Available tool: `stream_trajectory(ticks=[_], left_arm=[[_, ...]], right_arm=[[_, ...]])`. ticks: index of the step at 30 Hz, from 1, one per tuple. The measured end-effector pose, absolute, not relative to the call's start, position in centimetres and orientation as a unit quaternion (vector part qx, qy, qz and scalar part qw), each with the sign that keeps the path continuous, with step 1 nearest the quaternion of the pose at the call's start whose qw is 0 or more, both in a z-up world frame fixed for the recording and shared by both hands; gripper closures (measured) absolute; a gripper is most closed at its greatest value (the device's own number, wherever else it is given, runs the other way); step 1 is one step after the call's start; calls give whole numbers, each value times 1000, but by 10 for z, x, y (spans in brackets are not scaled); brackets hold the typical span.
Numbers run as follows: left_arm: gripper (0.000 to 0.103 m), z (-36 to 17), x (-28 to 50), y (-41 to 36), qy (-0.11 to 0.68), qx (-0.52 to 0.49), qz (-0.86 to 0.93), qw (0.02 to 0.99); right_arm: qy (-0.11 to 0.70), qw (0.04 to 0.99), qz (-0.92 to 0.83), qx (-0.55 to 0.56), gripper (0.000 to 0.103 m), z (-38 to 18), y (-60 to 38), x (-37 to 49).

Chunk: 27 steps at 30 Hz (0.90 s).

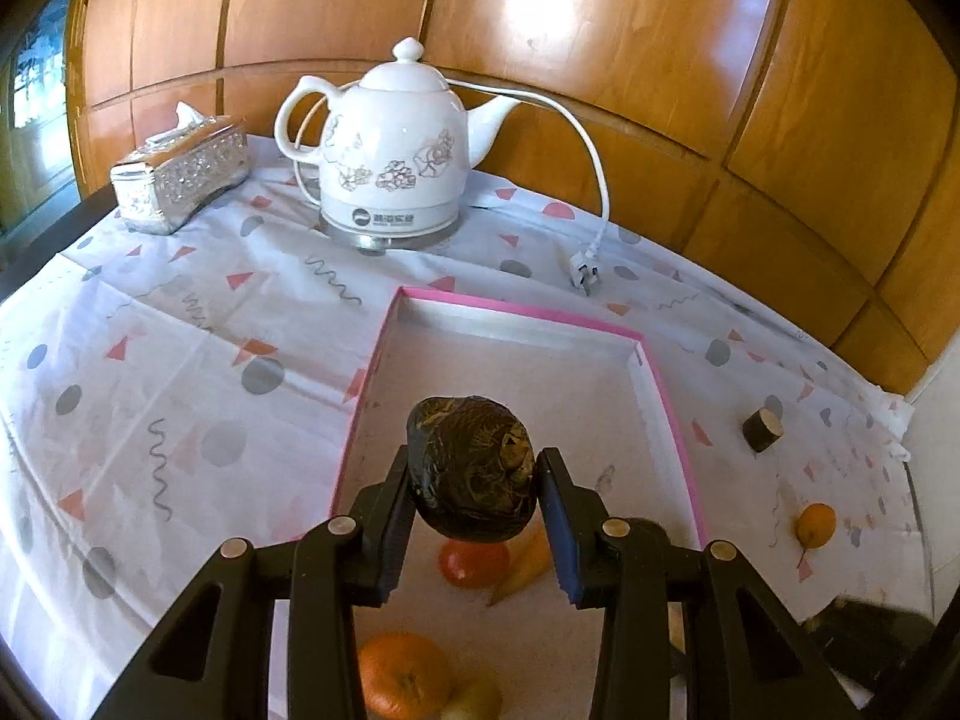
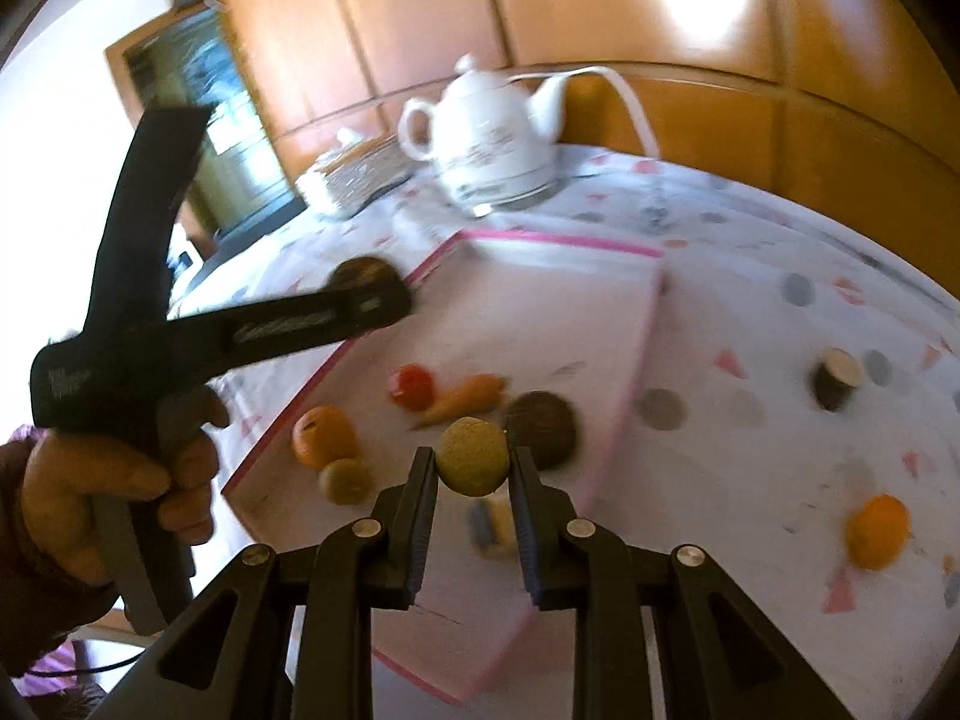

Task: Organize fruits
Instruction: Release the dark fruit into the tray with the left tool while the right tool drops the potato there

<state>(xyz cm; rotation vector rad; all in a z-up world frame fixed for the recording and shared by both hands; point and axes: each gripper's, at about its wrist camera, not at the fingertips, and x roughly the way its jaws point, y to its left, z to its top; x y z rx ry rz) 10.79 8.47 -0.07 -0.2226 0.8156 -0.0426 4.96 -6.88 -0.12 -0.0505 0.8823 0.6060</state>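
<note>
Clothed table (image 1: 180, 360) bears kettle (image 1: 390, 162), tray (image 1: 372, 384) (pink-rimmed), orange (image 1: 816, 525).

Glossy wooden wall panels (image 1: 600, 60) stand behind the surface, with a bright light patch on them. A window (image 1: 36, 96) shows at the left. A white patterned cloth (image 1: 180, 330) covers the surface.

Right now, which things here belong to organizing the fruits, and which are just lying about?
Belongs to the job:
- pink-edged tray
- dark fruit in the left claw
- yellow-green ball fruit in the right claw
- orange in the tray
- small orange on the cloth

Lying about:
- white kettle
- tissue box
- plug
</note>
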Motion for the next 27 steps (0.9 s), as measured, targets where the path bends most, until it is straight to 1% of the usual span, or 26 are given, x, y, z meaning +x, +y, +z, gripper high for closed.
stream_trajectory(ticks=[6, 8, 9, 10, 14, 24, 27], left_arm=[[63, -5, 123, 80, 403, -106, -11, 909], [62, -3, 123, 80, 396, -103, -7, 912], [62, -2, 123, 79, 394, -102, -5, 913], [62, 0, 122, 79, 392, -101, -2, 915], [62, 3, 119, 79, 386, -99, 4, 917], [62, 12, 98, 69, 376, -97, 7, 921], [62, 12, 91, 62, 379, -95, 2, 921]], right_arm=[[427, 851, 303, -42, 78, -11, -42, 52], [437, 846, 303, -43, 75, -15, -37, 56], [437, 846, 303, -41, 72, -16, -37, 56], [437, 846, 302, -40, 72, -16, -37, 57], [432, 851, 295, -39, 71, -15, -41, 55], [414, 875, 252, 6, 71, -2, -71, 46], [402, 885, 235, 13, 68, 5, -82, 43]])
